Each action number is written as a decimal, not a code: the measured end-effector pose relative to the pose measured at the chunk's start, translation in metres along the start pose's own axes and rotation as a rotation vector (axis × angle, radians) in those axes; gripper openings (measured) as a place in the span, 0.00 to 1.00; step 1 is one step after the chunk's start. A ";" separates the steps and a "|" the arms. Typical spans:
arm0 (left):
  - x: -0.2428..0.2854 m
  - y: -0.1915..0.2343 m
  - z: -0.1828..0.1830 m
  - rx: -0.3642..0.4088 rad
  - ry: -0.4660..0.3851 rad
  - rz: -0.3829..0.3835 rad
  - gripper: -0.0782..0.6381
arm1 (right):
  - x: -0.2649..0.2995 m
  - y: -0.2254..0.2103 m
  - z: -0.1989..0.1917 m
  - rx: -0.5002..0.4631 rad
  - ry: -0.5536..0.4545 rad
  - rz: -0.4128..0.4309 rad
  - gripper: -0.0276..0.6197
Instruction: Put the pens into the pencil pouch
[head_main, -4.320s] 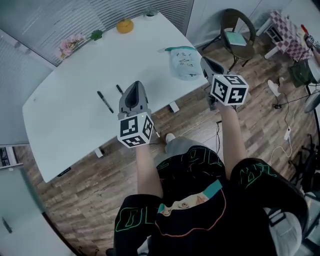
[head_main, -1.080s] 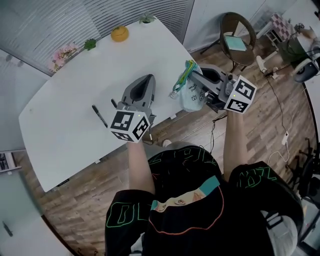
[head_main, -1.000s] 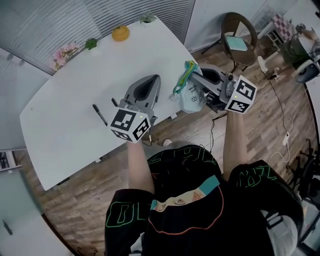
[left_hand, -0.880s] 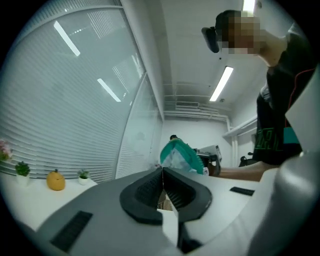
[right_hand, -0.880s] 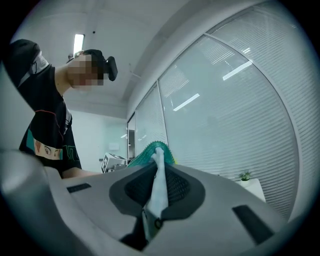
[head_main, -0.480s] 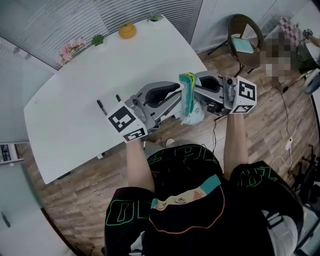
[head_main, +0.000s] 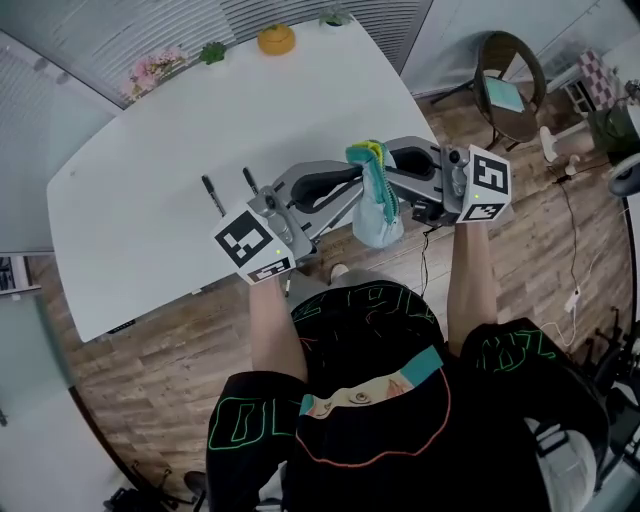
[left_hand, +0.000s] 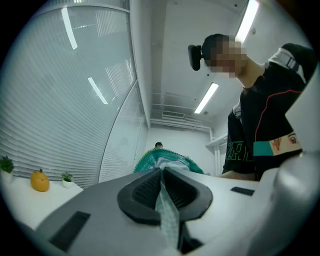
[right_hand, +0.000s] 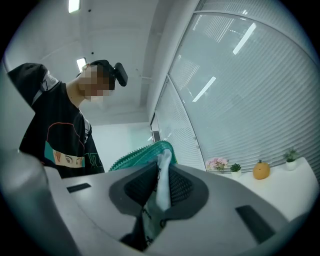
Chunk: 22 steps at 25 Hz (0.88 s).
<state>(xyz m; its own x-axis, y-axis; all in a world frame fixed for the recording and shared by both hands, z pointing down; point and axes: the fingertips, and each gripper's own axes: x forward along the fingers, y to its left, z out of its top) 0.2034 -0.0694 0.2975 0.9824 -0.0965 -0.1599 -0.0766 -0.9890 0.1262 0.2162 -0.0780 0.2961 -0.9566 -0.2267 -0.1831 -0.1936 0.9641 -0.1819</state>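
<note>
At the near edge of the white table, clear of its top and over the wooden floor: pencil pouch, pale with a teal zip edge. Hangs with that edge uppermost between the two grippers. Zip open or closed: cannot tell.

On the table top: two dark pens, side by side but not touching, just beyond the left gripper's marker cube, apart from the pouch. Between pens and pouch: the left gripper's grey body.

Along the table's far edge, below the slatted blind: pink flowers, small green plant, orange ornament, second small plant. Past the table's right corner, on the floor: brown chair with a teal seat pad.

Left gripper: borne on a forearm stretched forward from the torso, turned rightward across the person's front, about level. Clenched on the pouch; in the left gripper view, a pale strip of fabric pinched between the dark pads, teal edge rising behind them.

Right gripper: forearm likewise forward, turned leftward, about level, nose to nose with the left one. Clenched on the pouch's upper edge; in the right gripper view, pale fabric squeezed between the pads, teal edge arching behind.
</note>
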 end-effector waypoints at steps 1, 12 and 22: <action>-0.003 0.002 -0.001 0.018 0.009 0.016 0.13 | 0.003 -0.001 -0.002 -0.004 0.009 0.003 0.09; -0.054 0.031 -0.003 0.013 0.008 0.147 0.11 | 0.033 -0.018 -0.017 -0.032 0.073 -0.041 0.11; -0.115 0.059 -0.002 -0.005 -0.004 0.268 0.11 | 0.045 -0.029 -0.033 -0.043 0.137 -0.044 0.05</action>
<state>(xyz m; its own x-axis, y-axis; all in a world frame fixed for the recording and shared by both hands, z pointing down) 0.0863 -0.1168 0.3258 0.9263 -0.3558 -0.1239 -0.3335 -0.9274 0.1697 0.1712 -0.1115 0.3252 -0.9671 -0.2509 -0.0419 -0.2425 0.9592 -0.1452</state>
